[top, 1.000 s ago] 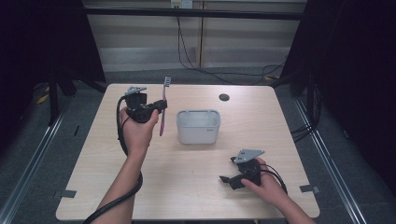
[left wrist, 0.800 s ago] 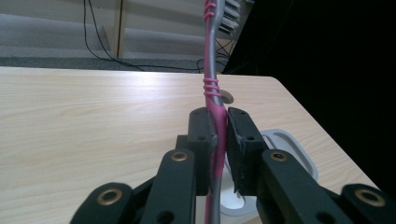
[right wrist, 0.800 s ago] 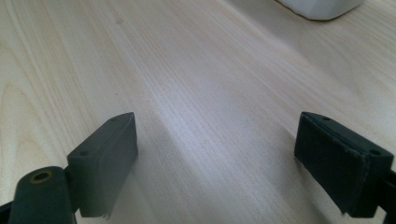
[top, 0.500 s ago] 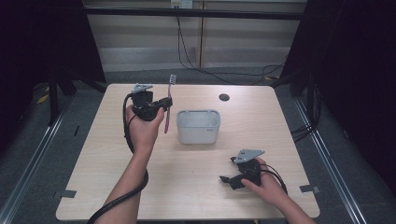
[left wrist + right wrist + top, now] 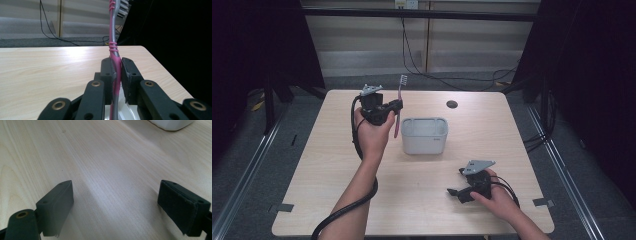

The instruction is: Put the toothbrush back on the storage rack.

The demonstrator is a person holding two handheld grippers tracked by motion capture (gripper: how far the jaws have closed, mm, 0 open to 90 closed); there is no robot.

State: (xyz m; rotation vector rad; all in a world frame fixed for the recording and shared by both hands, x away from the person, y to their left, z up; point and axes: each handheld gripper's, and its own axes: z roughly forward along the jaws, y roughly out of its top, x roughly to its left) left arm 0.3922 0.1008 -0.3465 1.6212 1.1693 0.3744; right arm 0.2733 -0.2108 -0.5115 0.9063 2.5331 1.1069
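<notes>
A pink and grey toothbrush point(image 5: 399, 106) stands nearly upright, bristles on top, pinched by its handle in my left gripper point(image 5: 395, 106), which is shut on it. In the left gripper view the toothbrush point(image 5: 113, 45) rises between the two pads point(image 5: 108, 71). That gripper hangs in the air just left of a white rectangular tub point(image 5: 424, 135) at mid-table; a bit of the tub point(image 5: 124, 110) shows below the jaws. My right gripper point(image 5: 454, 192) rests low on the table near the front right, open, with bare wood between its fingers point(image 5: 58, 202).
A small dark round hole or grommet point(image 5: 452, 104) lies at the back right of the wooden table point(image 5: 322, 165). The tub's corner point(image 5: 172, 123) shows far ahead in the right gripper view. Cables trail across the floor behind the table.
My left gripper has carried the toothbrush to the right, closer to the tub, and a little farther back. The right gripper has stayed where it was.
</notes>
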